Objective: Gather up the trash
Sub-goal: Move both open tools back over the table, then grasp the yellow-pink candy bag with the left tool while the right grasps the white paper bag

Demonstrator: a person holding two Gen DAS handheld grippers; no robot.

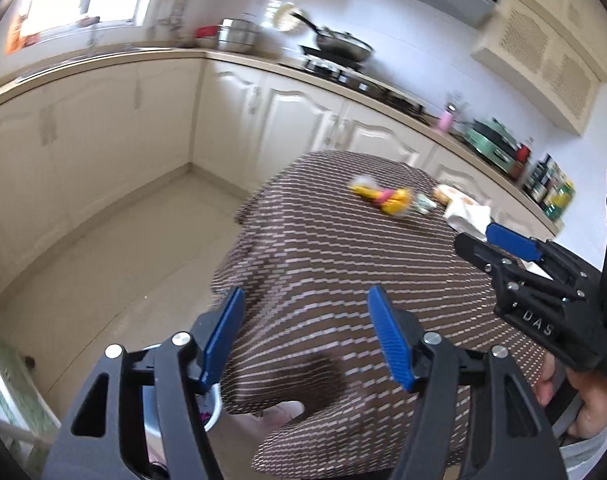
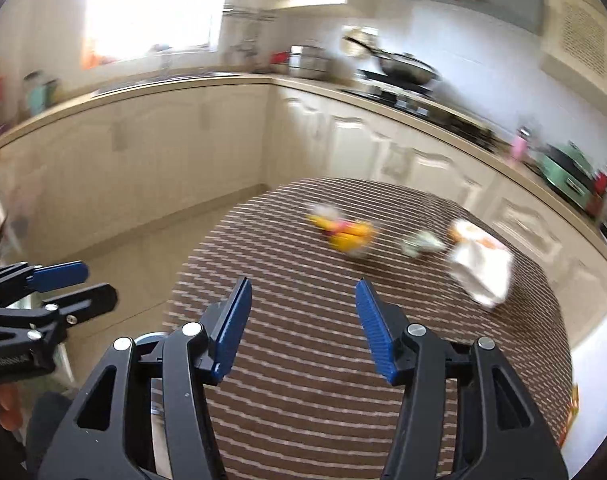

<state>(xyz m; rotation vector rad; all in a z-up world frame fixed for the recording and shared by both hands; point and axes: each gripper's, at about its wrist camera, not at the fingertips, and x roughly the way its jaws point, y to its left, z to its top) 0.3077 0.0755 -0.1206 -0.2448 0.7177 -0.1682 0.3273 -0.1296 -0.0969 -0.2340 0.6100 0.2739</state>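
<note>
Holding left tool (image 1: pixel 303 336) and right tool (image 2: pixel 303 328) spread and empty above near edge of surface (image 2: pixel 311 400). Approaching wrappers: yellow wrapper (image 2: pixel 345 234), white bag (image 2: pixel 481 266) lying mid-surface, well apart from both, probably for grasping.

A round table draped in a brown striped cloth (image 2: pixel 303 380) lies beneath and ahead of both the right gripper (image 2: pixel 303 312) and the left gripper (image 1: pixel 303 320). Ahead of the right gripper, on the cloth, sits a crumpled yellow and pink wrapper (image 2: pixel 345 234); to its right a small crumpled pale green scrap (image 2: pixel 421 243), then further right a white paper bag with orange print (image 2: pixel 481 268). Behind the table an L-shaped beige kitchen counter (image 2: pixel 175 88) wraps round, with a dark frying pan (image 2: pixel 407 68) on it.
</note>
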